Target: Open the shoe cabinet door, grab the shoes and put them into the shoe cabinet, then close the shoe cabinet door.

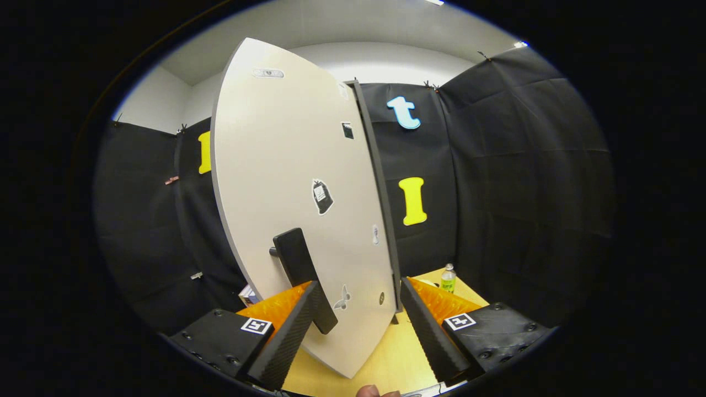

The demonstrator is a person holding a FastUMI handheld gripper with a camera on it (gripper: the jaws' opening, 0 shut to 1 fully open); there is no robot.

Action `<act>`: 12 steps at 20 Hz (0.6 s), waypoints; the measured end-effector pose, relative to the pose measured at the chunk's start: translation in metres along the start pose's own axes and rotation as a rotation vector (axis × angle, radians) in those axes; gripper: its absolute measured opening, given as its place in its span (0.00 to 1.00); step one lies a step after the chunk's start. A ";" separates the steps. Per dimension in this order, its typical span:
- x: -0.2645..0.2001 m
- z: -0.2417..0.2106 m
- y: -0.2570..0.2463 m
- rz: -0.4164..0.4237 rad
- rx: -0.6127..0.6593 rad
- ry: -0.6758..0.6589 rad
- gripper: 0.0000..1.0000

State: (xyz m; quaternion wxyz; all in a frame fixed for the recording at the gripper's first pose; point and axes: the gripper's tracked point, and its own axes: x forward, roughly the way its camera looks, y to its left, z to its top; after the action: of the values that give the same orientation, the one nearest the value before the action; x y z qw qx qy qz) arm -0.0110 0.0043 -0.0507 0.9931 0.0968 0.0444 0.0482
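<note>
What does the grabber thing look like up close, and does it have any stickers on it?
The gripper has two long wedge-shaped fingers with a finely ribbed, grippy texture. Behind each finger sits a ridged orange part, then a chunky black block held by round screws. Each block carries a small square black-and-white marker, like a puzzle code. No cables are visible.

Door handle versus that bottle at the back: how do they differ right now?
The door handle is a dark bar fixed to the pale cabinet door, close between the open fingers of the gripper; the bottle is small, clear with a green label, standing free on the wooden table beyond the fingers. The handle tilts; the bottle is upright.
</note>
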 end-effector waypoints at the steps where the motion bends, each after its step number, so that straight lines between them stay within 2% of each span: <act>1: 0.008 -0.001 0.010 0.020 -0.002 0.003 0.98; 5: 0.033 -0.005 0.053 0.094 -0.030 0.010 0.98; 8: 0.041 -0.004 0.062 0.085 -0.090 0.000 0.98; 12: 0.049 -0.003 0.073 0.080 -0.093 -0.006 0.98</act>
State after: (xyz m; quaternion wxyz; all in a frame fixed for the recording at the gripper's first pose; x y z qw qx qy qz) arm 0.0307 0.0816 -0.0429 0.9940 0.0526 0.0354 0.0894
